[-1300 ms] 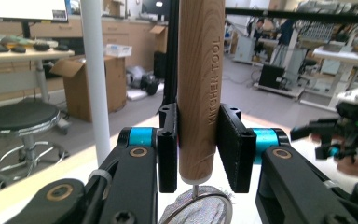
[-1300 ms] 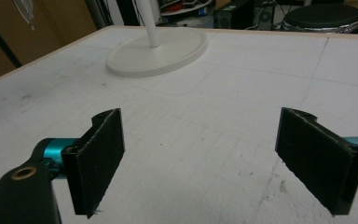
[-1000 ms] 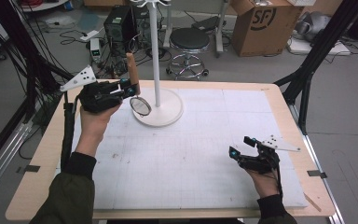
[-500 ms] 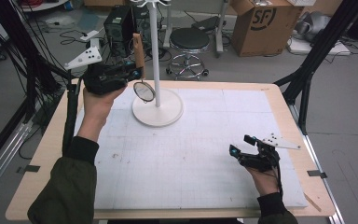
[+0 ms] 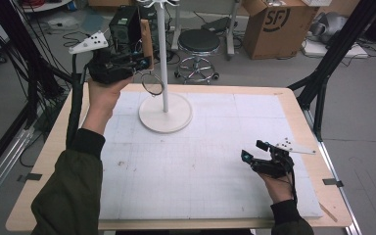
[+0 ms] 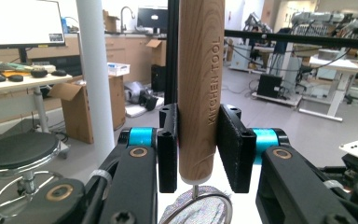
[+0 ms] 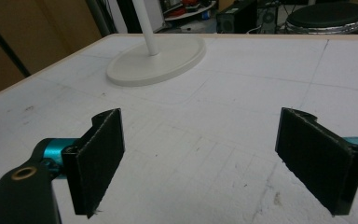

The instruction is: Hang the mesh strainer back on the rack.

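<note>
While the left hand-held gripper (image 5: 136,59) clamps the strainer (image 5: 152,84) by its upright wooden handle (image 6: 200,88), just left of the white stand (image 5: 162,54), the right hand-held gripper (image 5: 254,157) rests open, well apart from that stand.

I count two claws: the left claw (image 5: 144,56) and the right claw (image 5: 252,152). One wooden-handled strainer (image 5: 147,39), one white stand (image 5: 165,113), one bench (image 5: 49,156). Behind it I see one black stool (image 5: 199,41) and one cardboard box (image 5: 274,24).
</note>
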Action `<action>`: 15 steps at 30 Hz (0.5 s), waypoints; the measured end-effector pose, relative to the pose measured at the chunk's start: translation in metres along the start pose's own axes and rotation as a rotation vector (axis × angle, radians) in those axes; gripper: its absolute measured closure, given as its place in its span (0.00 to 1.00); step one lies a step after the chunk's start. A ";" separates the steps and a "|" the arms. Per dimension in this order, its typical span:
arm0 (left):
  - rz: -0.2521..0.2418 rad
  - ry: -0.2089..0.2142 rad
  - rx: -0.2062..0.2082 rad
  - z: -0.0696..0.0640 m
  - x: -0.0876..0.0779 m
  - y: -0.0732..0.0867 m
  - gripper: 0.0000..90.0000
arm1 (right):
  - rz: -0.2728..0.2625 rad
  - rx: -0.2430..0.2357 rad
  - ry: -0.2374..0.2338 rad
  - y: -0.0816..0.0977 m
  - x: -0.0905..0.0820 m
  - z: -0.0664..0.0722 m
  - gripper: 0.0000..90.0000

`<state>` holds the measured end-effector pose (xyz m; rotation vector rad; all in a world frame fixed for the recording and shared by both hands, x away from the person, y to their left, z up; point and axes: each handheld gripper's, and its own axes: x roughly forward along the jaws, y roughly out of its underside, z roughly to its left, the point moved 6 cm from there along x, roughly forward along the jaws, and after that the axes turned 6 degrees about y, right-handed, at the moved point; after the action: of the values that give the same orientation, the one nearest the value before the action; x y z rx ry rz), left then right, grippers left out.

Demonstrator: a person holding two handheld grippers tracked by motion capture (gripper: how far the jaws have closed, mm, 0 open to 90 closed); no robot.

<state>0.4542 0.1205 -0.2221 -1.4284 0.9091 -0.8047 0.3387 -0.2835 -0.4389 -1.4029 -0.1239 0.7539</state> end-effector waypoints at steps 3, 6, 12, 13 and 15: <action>-0.002 0.004 0.001 0.004 -0.001 -0.007 0.78 | -0.005 -0.001 0.001 -0.001 -0.001 -0.001 0.16; -0.001 0.004 -0.008 0.010 -0.001 -0.012 0.78 | -0.008 -0.010 0.004 -0.002 -0.002 -0.001 0.16; -0.006 0.001 -0.016 0.021 0.001 -0.021 0.78 | -0.009 -0.008 0.004 -0.003 -0.003 -0.001 0.16; -0.001 0.001 -0.017 0.023 0.001 -0.022 0.78 | -0.009 -0.008 0.005 -0.004 -0.003 -0.001 0.16; 0.009 0.004 -0.014 0.025 0.003 -0.024 0.78 | -0.013 -0.014 0.008 -0.004 -0.004 -0.001 0.16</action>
<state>0.4794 0.1289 -0.1994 -1.4347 0.9253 -0.7958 0.3382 -0.2867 -0.4340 -1.4167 -0.1324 0.7376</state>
